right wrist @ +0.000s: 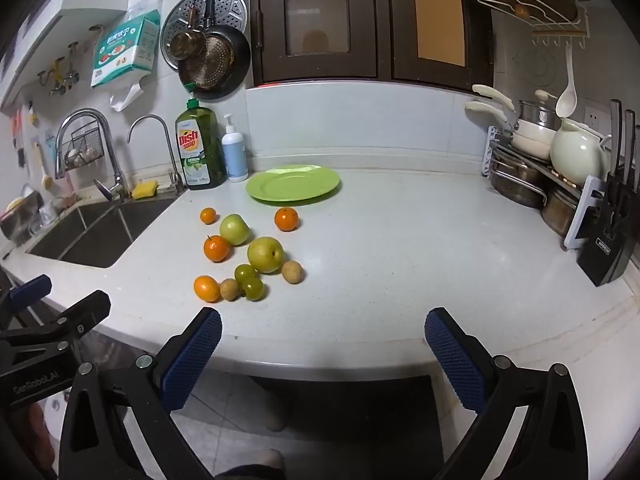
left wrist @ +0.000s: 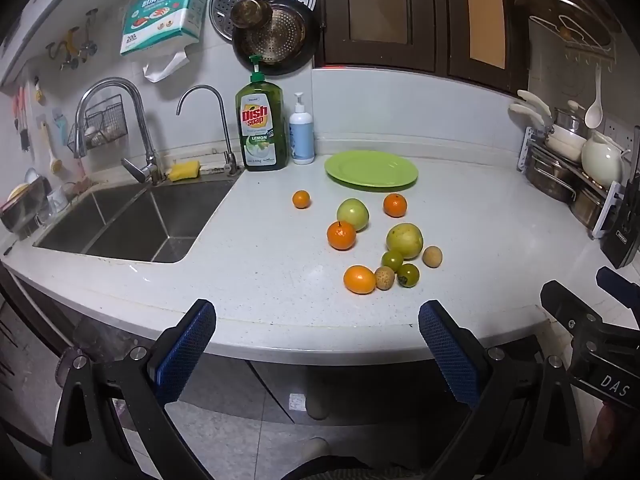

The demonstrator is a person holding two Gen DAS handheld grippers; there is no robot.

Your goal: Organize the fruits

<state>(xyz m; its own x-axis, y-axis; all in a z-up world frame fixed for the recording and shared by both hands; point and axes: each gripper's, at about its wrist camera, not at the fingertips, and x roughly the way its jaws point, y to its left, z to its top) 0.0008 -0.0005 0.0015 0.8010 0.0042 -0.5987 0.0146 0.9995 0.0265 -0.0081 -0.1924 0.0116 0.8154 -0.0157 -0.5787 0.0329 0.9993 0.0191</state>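
Bench (left wrist: 248, 264) white, finely speckled – plate (left wrist: 371, 169) lime green. Tangerines (left wrist: 341, 235) bright orange, pear (left wrist: 404, 240) yellow-green. Gripper pads (left wrist: 185, 350) blue, cross-hatched – frames black.

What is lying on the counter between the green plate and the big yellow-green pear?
One orange tangerine lies between the green plate and the pear; otherwise that stretch of counter is bare. The right wrist view shows it best.

**Counter layout**

Plate (right wrist: 292, 183) sits at the back of the counter (right wrist: 400, 260), dish soap bottle (right wrist: 198, 152) and pump bottle (right wrist: 234, 156) just left of it. Sink (right wrist: 92, 232) far left. Fruit cluster (right wrist: 248, 254) lies in front of the plate, apart from it. Pot rack (right wrist: 536, 172) and knife block (right wrist: 612, 232) far right.
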